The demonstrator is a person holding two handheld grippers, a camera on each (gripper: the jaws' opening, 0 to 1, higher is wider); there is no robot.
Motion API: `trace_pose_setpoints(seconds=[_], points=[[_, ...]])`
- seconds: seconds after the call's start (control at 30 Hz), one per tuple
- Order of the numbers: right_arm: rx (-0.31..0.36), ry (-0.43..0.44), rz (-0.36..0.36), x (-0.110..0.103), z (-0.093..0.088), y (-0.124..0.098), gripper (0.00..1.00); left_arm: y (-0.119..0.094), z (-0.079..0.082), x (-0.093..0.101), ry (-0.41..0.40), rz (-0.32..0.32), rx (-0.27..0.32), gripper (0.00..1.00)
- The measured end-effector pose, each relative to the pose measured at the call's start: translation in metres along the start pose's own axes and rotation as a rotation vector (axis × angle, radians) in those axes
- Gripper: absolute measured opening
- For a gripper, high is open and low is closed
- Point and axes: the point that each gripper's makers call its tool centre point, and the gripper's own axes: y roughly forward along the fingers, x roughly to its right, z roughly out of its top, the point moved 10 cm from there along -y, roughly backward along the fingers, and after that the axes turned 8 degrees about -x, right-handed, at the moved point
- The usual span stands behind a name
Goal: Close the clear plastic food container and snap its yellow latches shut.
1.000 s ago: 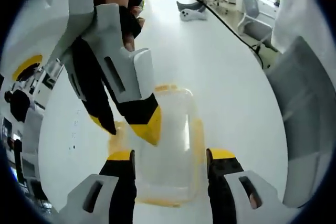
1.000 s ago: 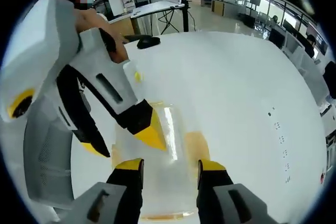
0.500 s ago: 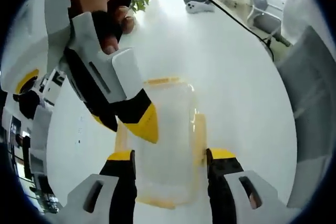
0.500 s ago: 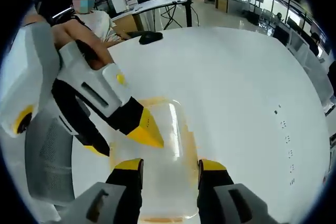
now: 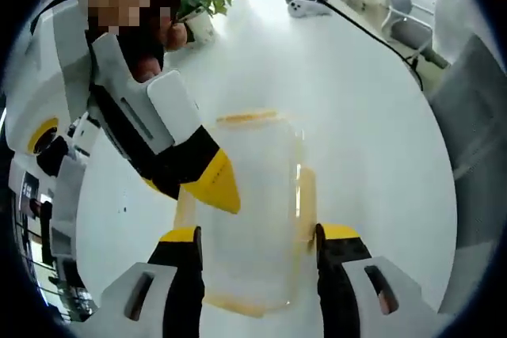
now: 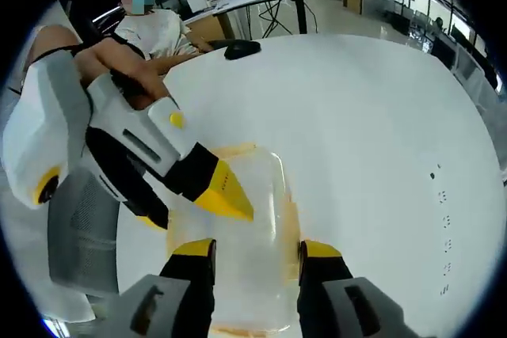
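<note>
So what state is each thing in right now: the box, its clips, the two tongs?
Clear container: lid on, upright on the white table.
Yellow latches: clipped or not, cannot tell.
Left tongs: open, straddling the container.
Right tongs: open, over the container.

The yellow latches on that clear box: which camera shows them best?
The left gripper view: a long yellow latch runs down the side of the clear container, with another yellow strip at the far end. The right gripper view shows the same container, but its latches look fainter and washed out.
</note>
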Motion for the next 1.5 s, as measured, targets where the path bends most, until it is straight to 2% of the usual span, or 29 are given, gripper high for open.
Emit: trace_pose_setpoints(seconds=[0.2, 0.3, 0.33, 0.37, 0.4, 0.47, 0.5, 0.53, 0.7, 1.13, 1.33, 1.4, 1.5], points=[[-0.050, -0.031, 0.036, 0.003, 0.006, 0.002, 0.37, 0.001, 0.000, 0.000, -0.013, 0.010, -0.007, 0.52], [-0.105, -0.047, 0.064, 0.005, 0.011, 0.004, 0.36, 0.001, 0.000, -0.001, -0.032, 0.012, -0.007, 0.51], [-0.120, -0.044, 0.078, 0.007, 0.013, 0.004, 0.36, 0.003, -0.001, -0.001, -0.029, 0.023, -0.010, 0.50], [-0.125, -0.058, 0.078, 0.009, 0.015, 0.006, 0.35, 0.002, -0.005, 0.000, -0.037, 0.055, -0.044, 0.48], [-0.141, -0.044, 0.097, 0.009, 0.017, 0.007, 0.35, 0.006, -0.003, 0.002, -0.073, 0.030, -0.018, 0.48], [-0.150, -0.057, 0.110, 0.011, 0.018, 0.008, 0.33, 0.008, -0.003, -0.001, -0.049, 0.022, -0.010, 0.48], [-0.198, -0.074, 0.132, 0.015, 0.013, 0.007, 0.33, 0.006, -0.002, -0.002, -0.052, 0.026, -0.004, 0.47], [-0.160, -0.071, 0.127, 0.016, 0.016, 0.011, 0.33, 0.006, -0.002, -0.002, -0.052, 0.026, -0.005, 0.47], [-0.179, -0.066, 0.135, 0.014, 0.016, 0.012, 0.34, 0.006, -0.002, -0.002, -0.057, 0.026, 0.001, 0.47], [-0.164, -0.067, 0.118, 0.009, 0.017, 0.006, 0.37, 0.002, -0.002, 0.001, -0.028, 0.044, 0.020, 0.49], [-0.170, -0.015, 0.106, 0.010, 0.017, 0.004, 0.38, 0.001, 0.000, 0.000, -0.028, 0.046, 0.016, 0.50], [-0.161, -0.004, 0.096, 0.009, 0.016, 0.003, 0.40, -0.002, 0.003, 0.002, -0.052, 0.027, 0.052, 0.46], [-0.161, -0.006, 0.109, 0.004, 0.015, 0.000, 0.44, -0.003, 0.003, 0.004, -0.029, 0.029, 0.041, 0.45]])
